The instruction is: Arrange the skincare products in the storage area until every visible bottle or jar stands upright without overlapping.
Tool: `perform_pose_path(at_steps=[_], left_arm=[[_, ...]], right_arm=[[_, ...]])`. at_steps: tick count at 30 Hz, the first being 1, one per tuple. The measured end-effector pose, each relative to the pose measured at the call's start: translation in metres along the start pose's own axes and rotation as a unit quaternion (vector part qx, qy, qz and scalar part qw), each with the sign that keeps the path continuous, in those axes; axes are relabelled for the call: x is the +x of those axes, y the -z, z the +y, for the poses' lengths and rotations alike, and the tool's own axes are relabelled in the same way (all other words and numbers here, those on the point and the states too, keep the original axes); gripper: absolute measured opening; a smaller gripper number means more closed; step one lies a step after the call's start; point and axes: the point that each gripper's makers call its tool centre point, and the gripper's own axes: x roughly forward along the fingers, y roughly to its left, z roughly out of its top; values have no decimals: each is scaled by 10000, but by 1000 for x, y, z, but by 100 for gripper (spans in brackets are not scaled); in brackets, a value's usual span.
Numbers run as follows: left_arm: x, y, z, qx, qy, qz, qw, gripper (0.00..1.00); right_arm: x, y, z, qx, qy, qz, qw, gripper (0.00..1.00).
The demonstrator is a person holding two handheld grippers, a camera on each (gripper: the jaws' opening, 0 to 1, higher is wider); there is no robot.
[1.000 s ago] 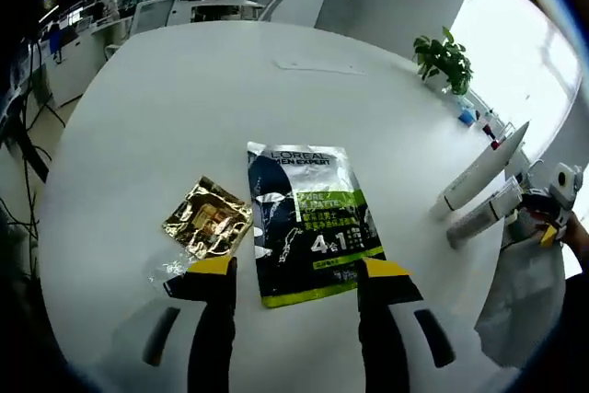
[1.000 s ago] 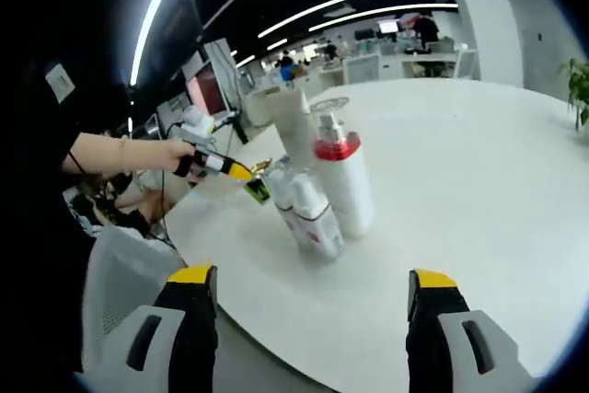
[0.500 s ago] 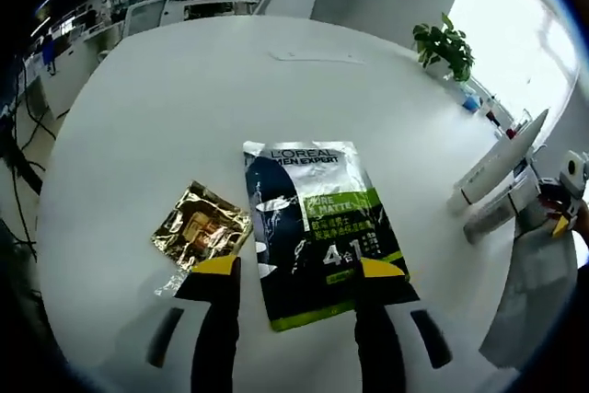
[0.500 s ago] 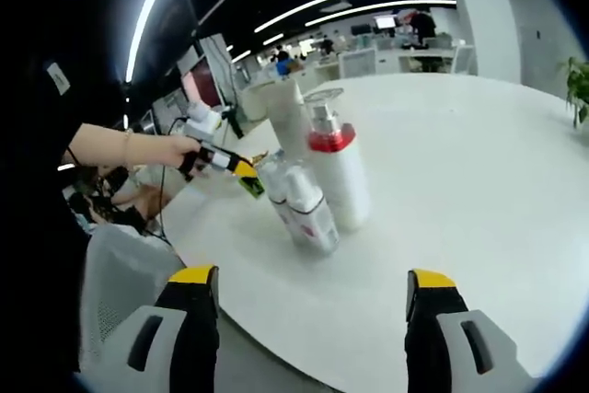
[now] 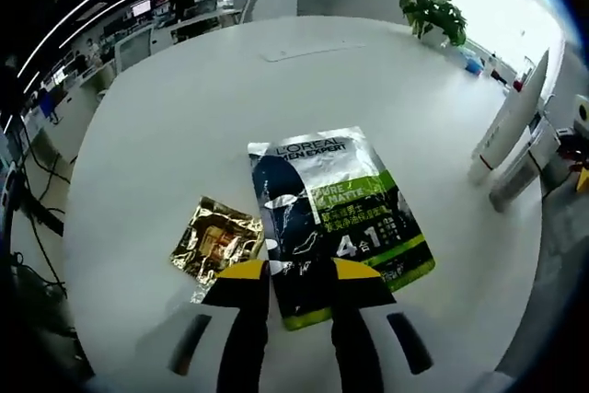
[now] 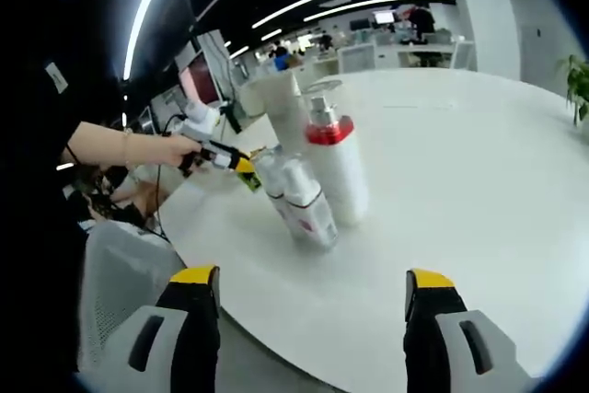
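- The table is a smooth, matte white round top; one flat pale sheet lies far across it.
- One flat glossy sachet lies on the table in the left gripper view: a rectangle with a silver top, a dark blue and green body and white lettering. Its near edge lies between the yellow tips of the left gripper.
- One smaller crinkled gold foil packet lies just beside the sachet, close to one jaw tip.
- The left gripper's jaws stand close together, a narrow gap between them, over the sachet's near edge; whether they pinch it I cannot tell.
- In the right gripper view, one white cylindrical bottle with a red collar and a clear cap stands upright. Two white tubes lie tipped against its base, side by side. One taller white tube stands behind them.
- The same group shows at the table edge in the left gripper view, as two white shapes.
- The right gripper has its black, yellow-tipped jaws spread wide, holding nothing, near the bottles but apart from them.
- A person's hand holds the other gripper beyond the tubes.
- One green potted plant sits at the far rim.
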Motion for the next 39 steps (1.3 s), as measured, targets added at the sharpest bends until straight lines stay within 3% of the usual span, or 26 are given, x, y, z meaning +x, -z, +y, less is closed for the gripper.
perform_pose_path(at_steps=[3,4,5,6,7,11,12,13,14,19,20,22,25,28,31,34,39], left_arm=[[-1,0,3,73,-104,-23,9999,16],[-1,1,5,59,-127,3,9999,0],[-7,8,27,191,-694,210,9972,1],[5,6,1,-130,-81,37,9999,1],[10,6,5,-66,-244,34,9997,1],[-6,8,3,-36,-468,105,9988,1],[0,2,-3,336,-169,159,9992,1],[1,0,-4,319,-143,179,9992,1],[1,-2,-6,311,93,162,9993,1],[-12,-9,-5,-86,347,-153,9992,1],[-19,-7,-2,-382,234,-270,9986,1],[-23,-10,2,-678,351,-303,9966,1],[-28,-15,7,-819,375,-371,9952,0],[-52,-25,-14,-958,435,-602,9926,0],[-71,-34,-33,-1344,621,-838,9854,0],[-80,-44,-41,-1605,763,-1005,9789,0],[-89,-49,-52,-1693,777,-1037,9770,0]], right_arm=[[1,0,-1,-15,4,9,10000,86],[1,0,-1,-19,3,4,10000,86],[1,0,-1,-23,9,-3,10000,86],[1,0,-1,-24,15,-10,10000,85],[0,-1,-1,-23,17,-16,10000,85],[0,-2,0,-41,25,-30,10000,85],[-1,-2,0,-46,24,-38,10000,85],[-1,-4,0,-26,10,-90,10000,85],[-2,-6,0,4,-8,-150,9999,85],[-8,-16,6,64,-71,-339,9994,88],[-8,-16,8,103,-123,-341,9993,88],[-7,-17,11,93,-175,-375,9991,88],[-8,-20,16,150,-284,-444,9985,89],[-15,-33,26,369,-476,-783,9951,91],[-27,-39,28,492,-531,-963,9927,91],[-31,-41,26,528,-603,-1033,9914,92],[-38,-45,36,557,-723,-1113,9896,93]])
